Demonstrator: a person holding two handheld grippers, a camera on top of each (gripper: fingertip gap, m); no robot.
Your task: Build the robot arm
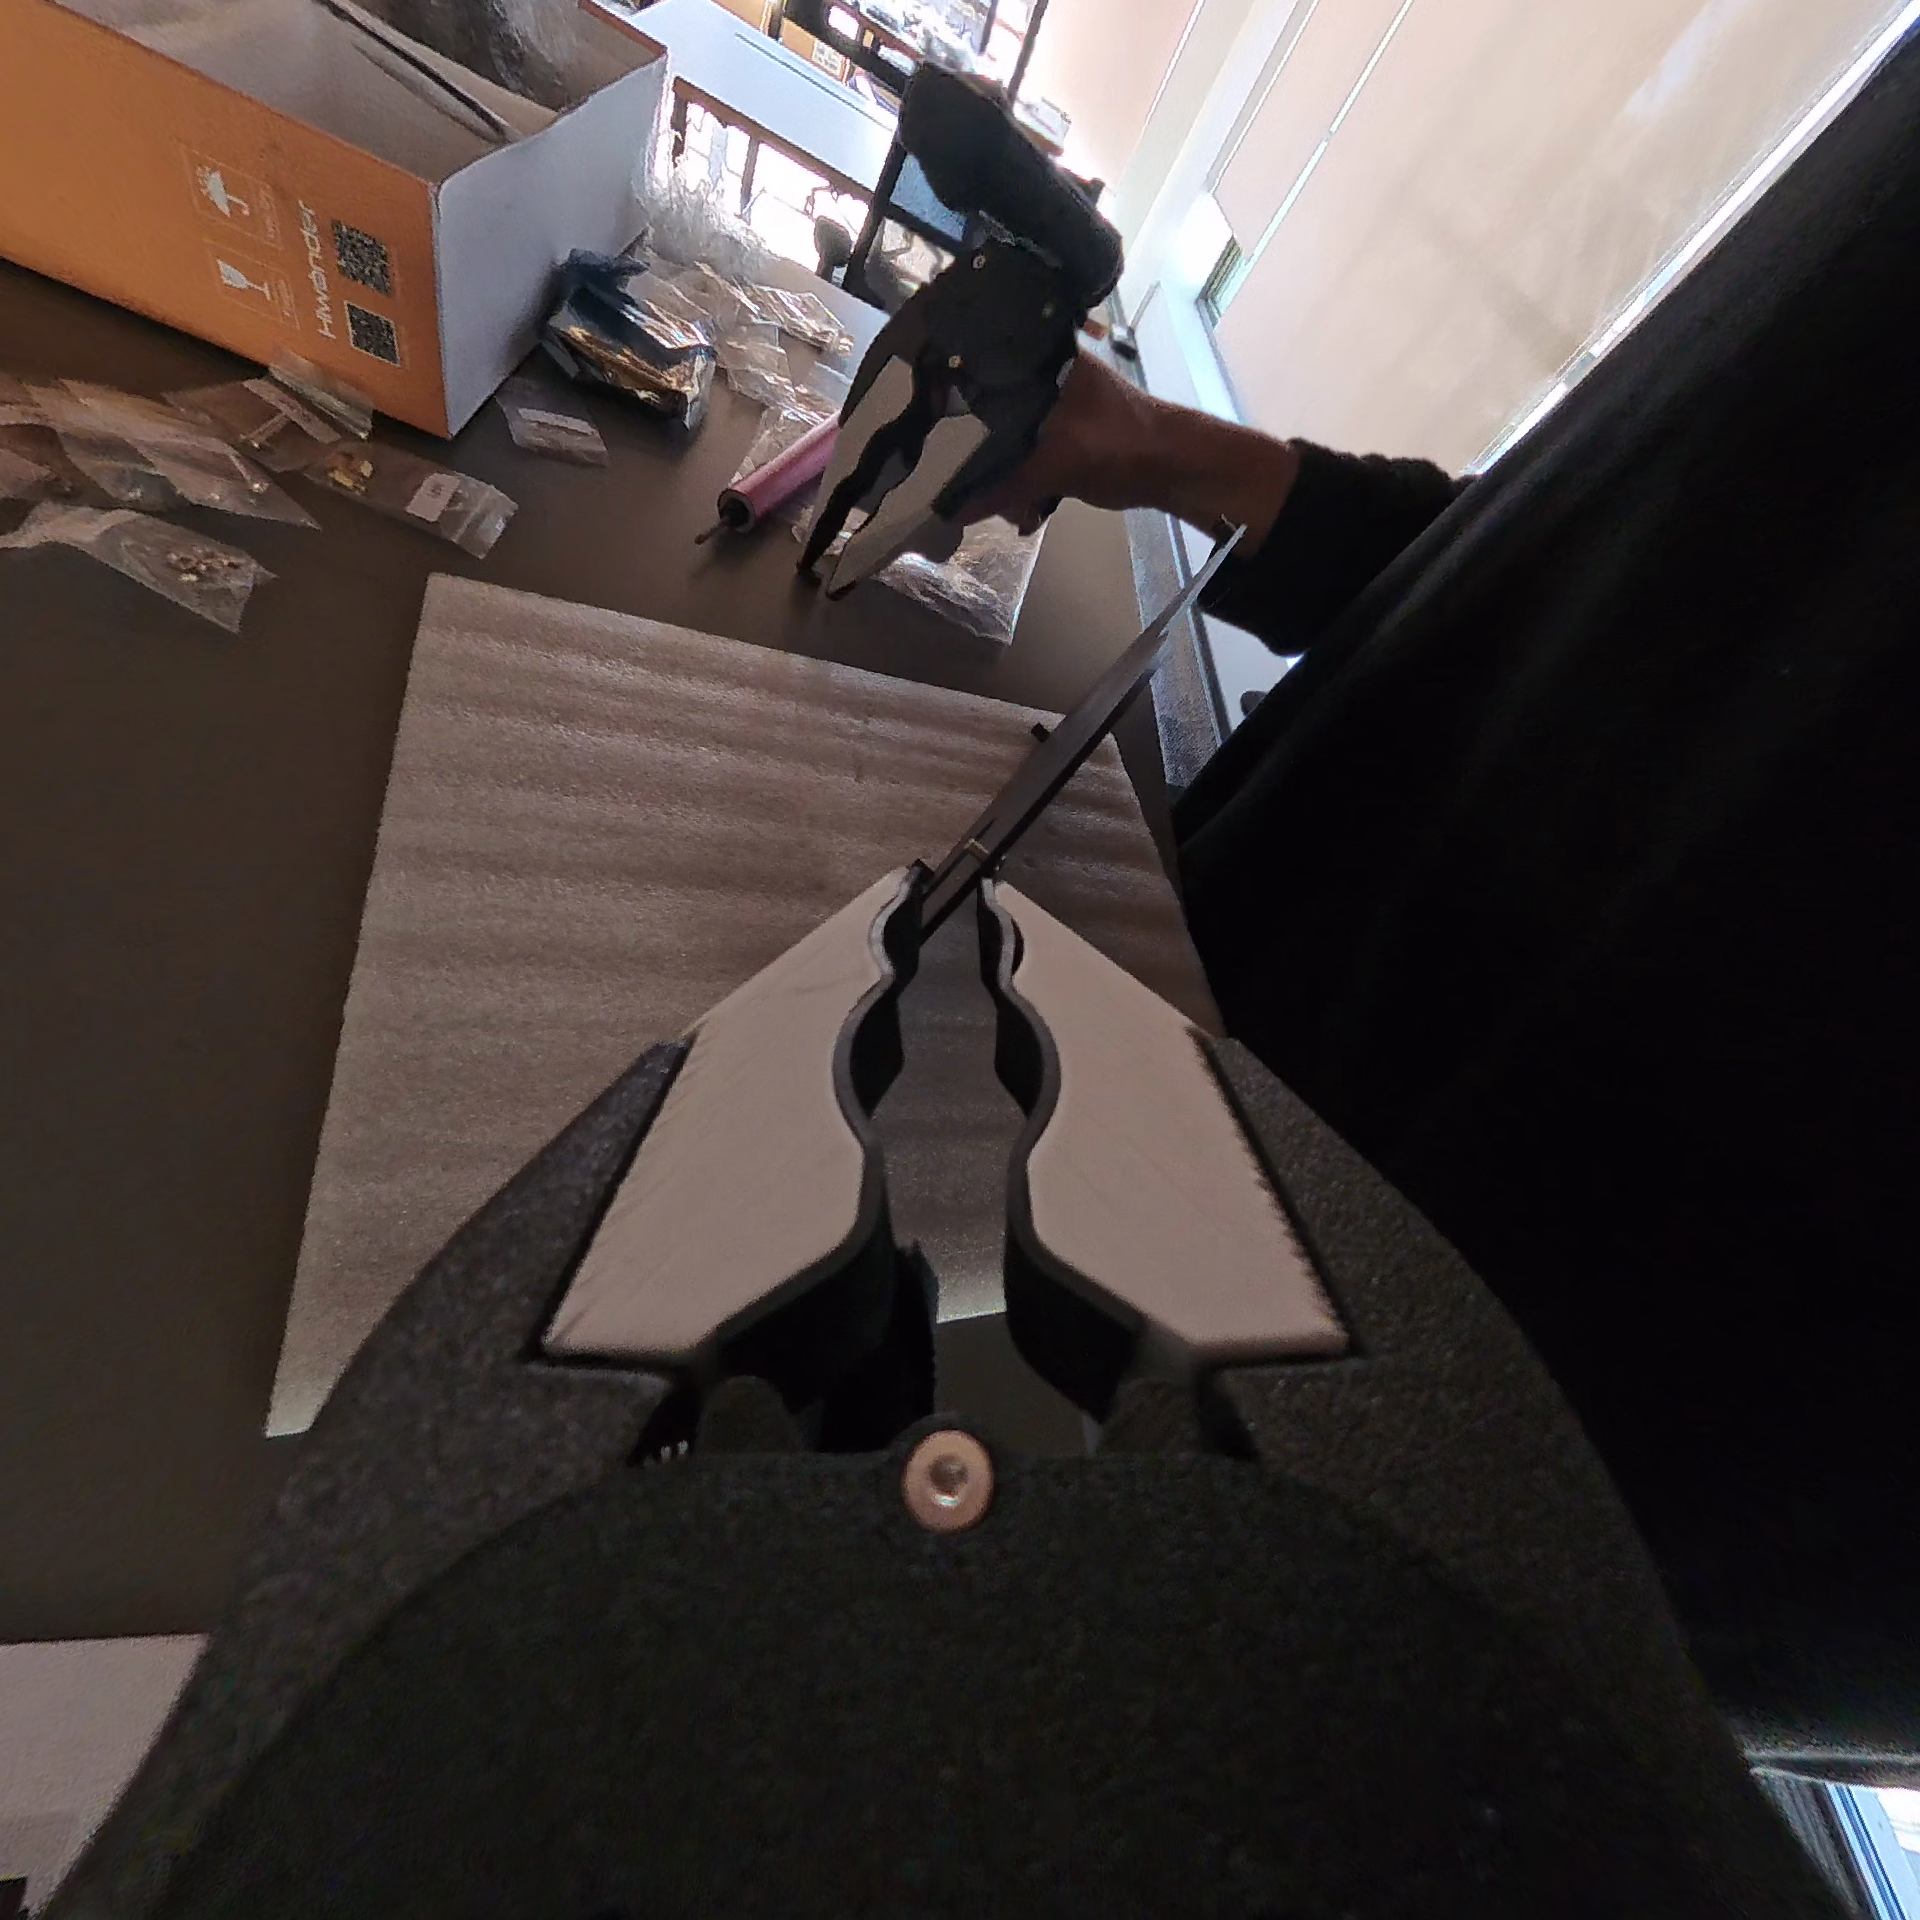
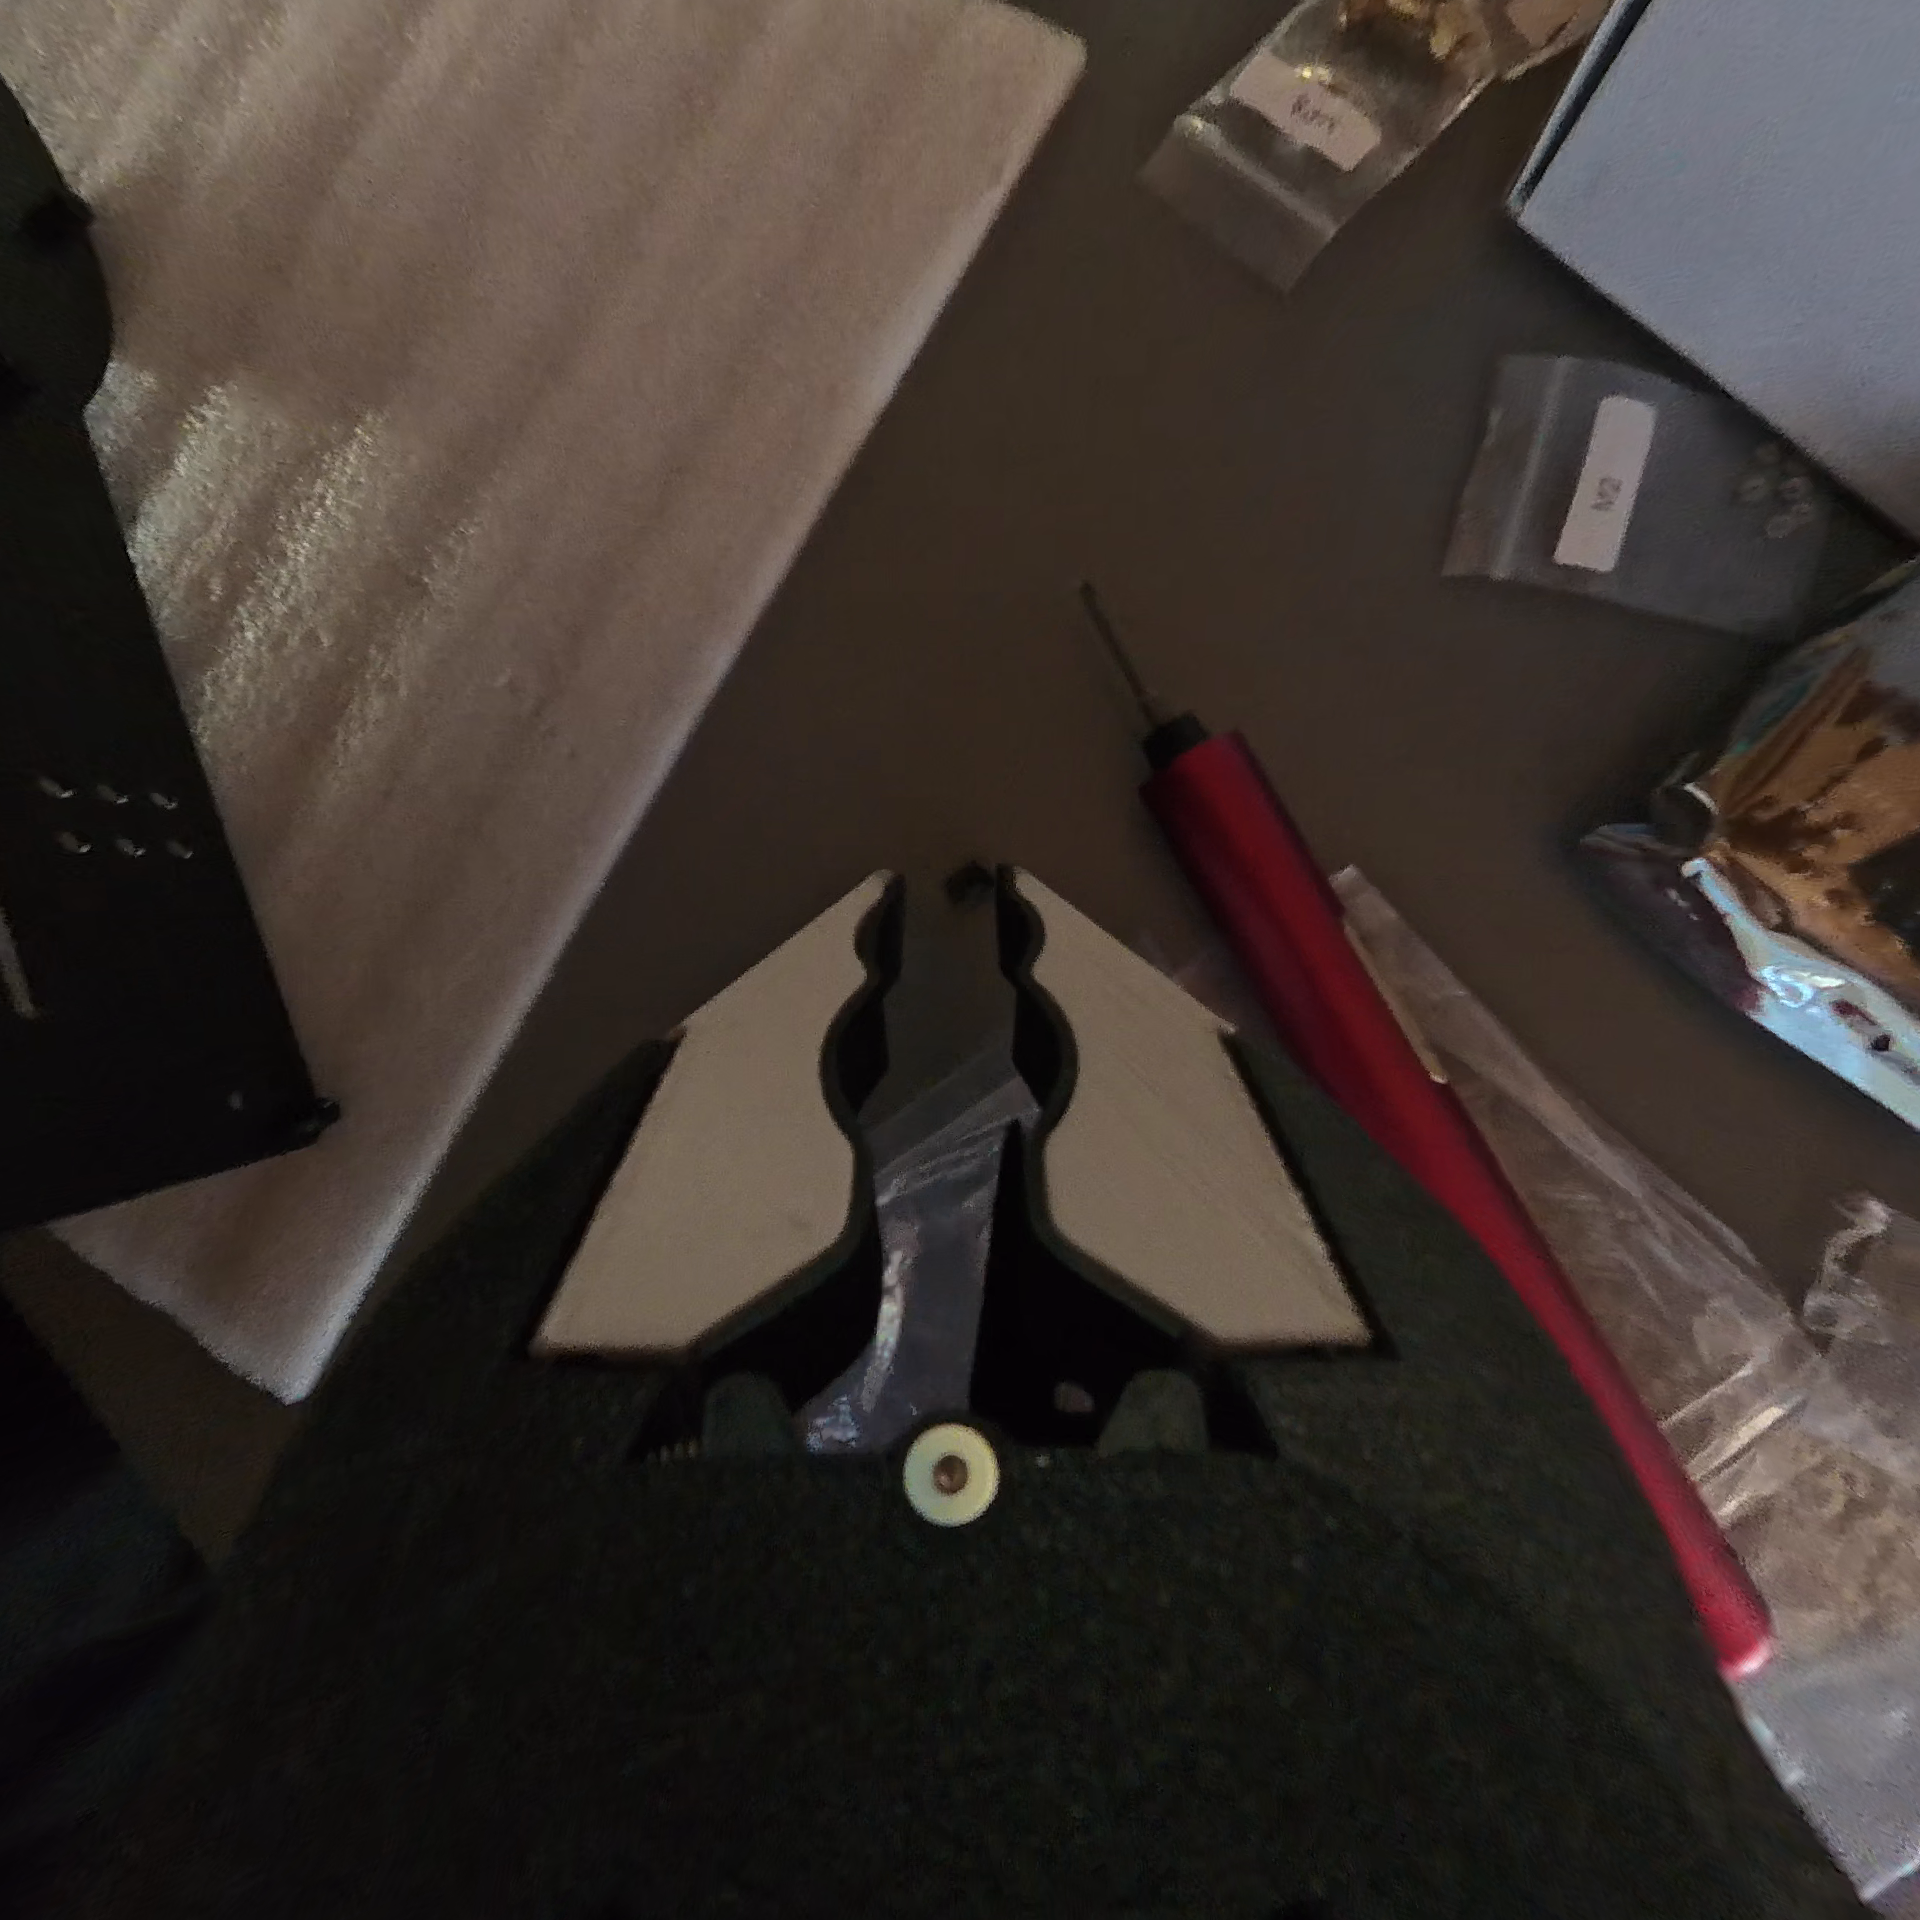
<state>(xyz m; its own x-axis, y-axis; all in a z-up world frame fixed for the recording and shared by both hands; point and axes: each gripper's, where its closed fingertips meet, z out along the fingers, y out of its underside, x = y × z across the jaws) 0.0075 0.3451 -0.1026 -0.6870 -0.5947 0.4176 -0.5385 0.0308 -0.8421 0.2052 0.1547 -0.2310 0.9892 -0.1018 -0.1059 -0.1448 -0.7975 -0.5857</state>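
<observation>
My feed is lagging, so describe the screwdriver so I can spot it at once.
Find the white foam sheet on the dark table. Just right of it, beside the right hand-held gripper, lies the red-handled screwdriver, partly over a clear plastic bag. It is the only long red cylinder, with a thin dark bit.

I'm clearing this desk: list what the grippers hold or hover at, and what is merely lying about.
At the grippers:
left gripper clamps black plate above foam sheet; right gripper, jaws apart, at small dark piece, beside red screwdriver.

Lying about:
orange box, parts bags, foil pouch.
</observation>
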